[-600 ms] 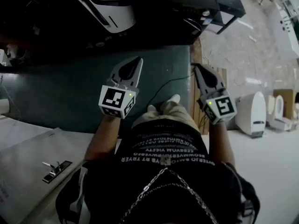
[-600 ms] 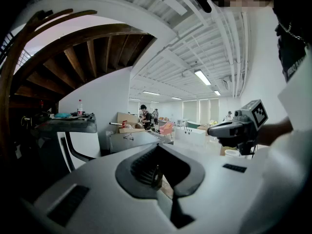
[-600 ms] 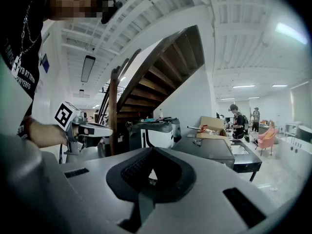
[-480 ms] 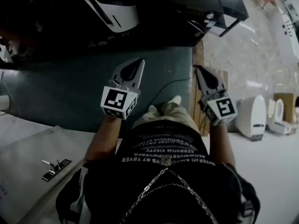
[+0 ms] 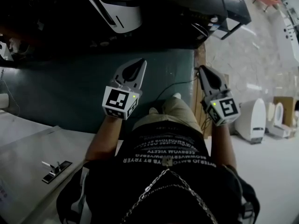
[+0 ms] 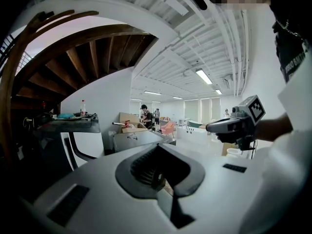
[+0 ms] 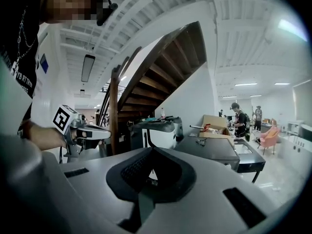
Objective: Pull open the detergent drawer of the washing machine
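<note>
— Right, how do our tongs stand?

— We hold both out in front of us, side by side and apart, each tipped slightly downward over the dark green mat (image 5: 70, 92). Our left tongs (image 5: 138, 62) are pressed together, tip against tip, with nothing between them. Our right tongs (image 5: 203, 70) look the same: drawn to a narrow point and empty.

— And the washing machine (image 5: 117, 6)?

— It stands ahead of us past the far edge of the mat, white with dark lines across its face, well apart from both tongs. In the right gripper view we see it beneath the wooden staircase (image 7: 165, 67), just beside a dark desk (image 7: 217, 150).

— Can we make out the detergent drawer?

— We cannot. The machine's front is too small and dim in every view, so we cannot tell whether the drawer is in or out.

— What else lies around us?

— A thin black cable (image 5: 176, 84) curves across the mat between our two hands. On the pale floor at our right stand white toilets (image 5: 252, 118). At our lower left lies a grey panel (image 5: 28, 171) with a small metal handle (image 5: 55, 168) on it. A cardboard box (image 7: 217, 122) sits at the far end of the dark desk, and people (image 7: 240, 117) stand beyond it in the bright hall.
</note>
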Demonstrator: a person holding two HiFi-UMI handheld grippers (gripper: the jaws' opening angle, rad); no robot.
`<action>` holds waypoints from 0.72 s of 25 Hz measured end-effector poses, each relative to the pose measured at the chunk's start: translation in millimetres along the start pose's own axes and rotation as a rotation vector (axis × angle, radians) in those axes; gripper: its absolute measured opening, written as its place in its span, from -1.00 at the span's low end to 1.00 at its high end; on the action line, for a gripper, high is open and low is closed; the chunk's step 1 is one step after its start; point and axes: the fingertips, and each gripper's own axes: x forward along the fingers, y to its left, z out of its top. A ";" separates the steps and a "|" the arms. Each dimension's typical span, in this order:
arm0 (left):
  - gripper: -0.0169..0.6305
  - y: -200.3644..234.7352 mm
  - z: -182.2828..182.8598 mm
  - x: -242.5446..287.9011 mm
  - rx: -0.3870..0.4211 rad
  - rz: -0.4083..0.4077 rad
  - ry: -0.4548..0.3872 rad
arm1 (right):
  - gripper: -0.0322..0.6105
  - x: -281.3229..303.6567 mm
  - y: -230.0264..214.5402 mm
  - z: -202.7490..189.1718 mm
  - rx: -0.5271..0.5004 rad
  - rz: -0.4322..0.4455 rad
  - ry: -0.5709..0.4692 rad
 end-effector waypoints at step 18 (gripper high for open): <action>-0.93 57.8 3.0 129.0 -0.067 0.008 0.057 | -0.89 115.2 -99.8 7.6 0.042 0.085 0.025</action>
